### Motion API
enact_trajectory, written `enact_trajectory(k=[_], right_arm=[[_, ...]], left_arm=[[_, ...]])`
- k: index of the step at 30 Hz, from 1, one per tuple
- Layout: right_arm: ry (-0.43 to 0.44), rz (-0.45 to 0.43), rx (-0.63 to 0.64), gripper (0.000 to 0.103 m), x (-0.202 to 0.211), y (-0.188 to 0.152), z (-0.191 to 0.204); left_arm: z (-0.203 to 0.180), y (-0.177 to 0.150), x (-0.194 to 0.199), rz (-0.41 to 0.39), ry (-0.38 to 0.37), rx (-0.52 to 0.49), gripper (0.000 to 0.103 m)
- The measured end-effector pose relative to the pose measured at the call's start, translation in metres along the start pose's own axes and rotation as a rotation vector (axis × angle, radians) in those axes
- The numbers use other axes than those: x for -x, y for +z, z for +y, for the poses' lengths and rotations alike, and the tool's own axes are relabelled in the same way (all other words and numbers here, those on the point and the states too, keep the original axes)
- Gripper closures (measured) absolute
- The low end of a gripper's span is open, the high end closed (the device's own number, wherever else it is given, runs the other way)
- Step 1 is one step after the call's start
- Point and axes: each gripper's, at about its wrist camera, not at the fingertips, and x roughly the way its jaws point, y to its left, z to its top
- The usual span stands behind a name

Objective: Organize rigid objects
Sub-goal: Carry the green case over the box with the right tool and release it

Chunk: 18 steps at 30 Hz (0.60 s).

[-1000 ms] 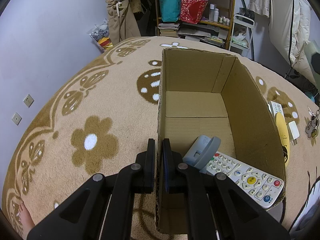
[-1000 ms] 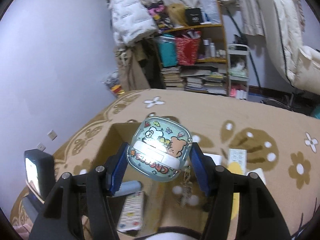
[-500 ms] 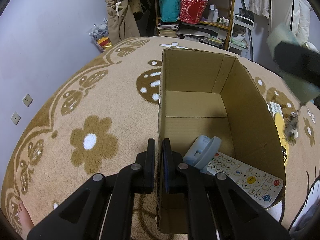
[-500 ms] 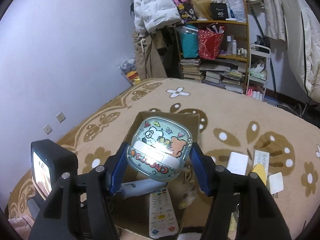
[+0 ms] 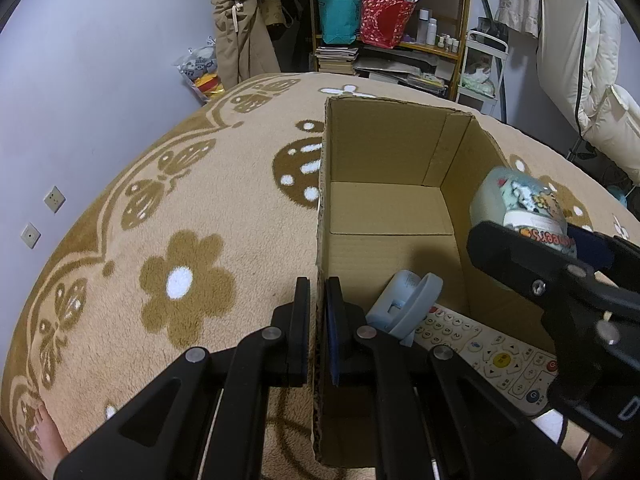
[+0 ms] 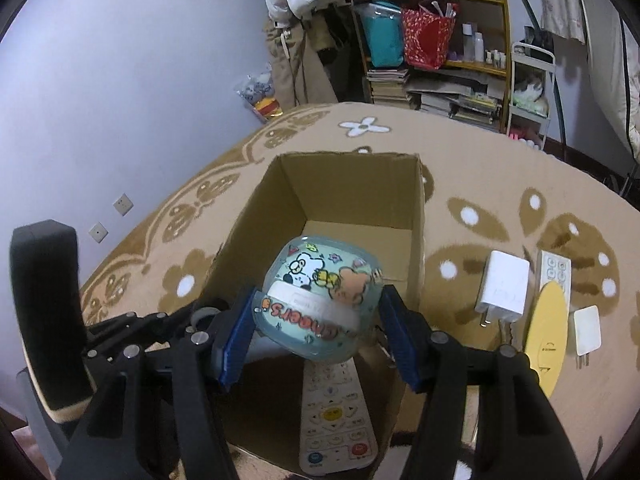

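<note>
An open cardboard box [image 5: 384, 148] [image 6: 352, 184] sits on the carpet. My left gripper [image 5: 318, 328] is shut on the box's near left wall. My right gripper [image 6: 316, 320] is shut on a pale green cartoon-printed case [image 6: 316, 300] and holds it over the box; it also shows at the right in the left wrist view [image 5: 520, 204]. Inside the box lie a white remote [image 5: 496, 352] [image 6: 336, 412] and a light blue-grey gadget [image 5: 404, 300].
On the carpet right of the box lie a white charger [image 6: 502, 288], a small white remote [image 6: 554, 272], a yellow oval item [image 6: 546, 336] and a small white plug [image 6: 587, 330]. A cluttered shelf [image 5: 400, 20] and hanging clothes stand at the back.
My right gripper has come down and forward with the case, now low over the box and tilted. My left gripper still clamps the box wall.
</note>
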Motion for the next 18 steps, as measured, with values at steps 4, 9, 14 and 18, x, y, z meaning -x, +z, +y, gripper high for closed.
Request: enact_trajectory(k=[4,9,14,18], right_arm=[[-0.005,0.013,-0.006,0.038,-0.006,-0.003,-0.002],[-0.008,0.014,-0.003,0.038,-0.011,-0.006,-0.004],[-0.013,0.008,-0.004,0.038,-0.012,-0.005,-0.004],[-0.001,0.001,-0.012,0.038,-0.012,-0.005,-0.005]], left_arm=[[-0.001,0.000,0.000,0.000,0.002,-0.001,0.095],[-0.001,0.000,0.001,0.000,0.001,-0.002,0.095],[-0.002,0.000,0.000,0.000,0.001,-0.002,0.095],[-0.002,0.000,0.000,0.001,0.001,0.000,0.095]])
